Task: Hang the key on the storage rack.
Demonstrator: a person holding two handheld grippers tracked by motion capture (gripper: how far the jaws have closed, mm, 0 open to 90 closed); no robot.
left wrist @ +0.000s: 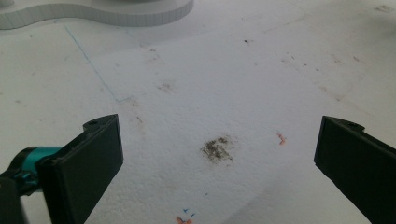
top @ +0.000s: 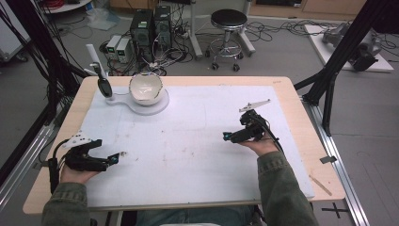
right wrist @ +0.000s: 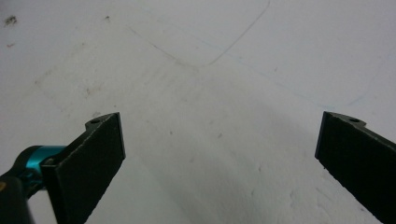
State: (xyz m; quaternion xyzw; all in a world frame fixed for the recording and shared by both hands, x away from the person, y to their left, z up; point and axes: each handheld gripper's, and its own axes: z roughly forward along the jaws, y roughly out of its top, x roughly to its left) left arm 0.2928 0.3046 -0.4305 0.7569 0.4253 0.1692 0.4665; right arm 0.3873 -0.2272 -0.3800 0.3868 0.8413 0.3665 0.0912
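I see a wooden surface (top: 301, 141) covered by a stained white foam sheet (top: 197, 150). Behind it are computer towers (top: 150, 26), a black stool (top: 228, 21) and cables on the grey floor. At the far left, a white bowl (top: 146, 88) sits on a white stand (top: 141, 106), beside an upright dark tool (top: 103, 84). My left hand-held gripper (left wrist: 219, 154) and right hand-held gripper (right wrist: 219, 154) both hover with jaws spread wide, holding nothing.

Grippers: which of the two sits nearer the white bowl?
The left gripper, at the white foam mat's near-left; the white bowl stands far-left.
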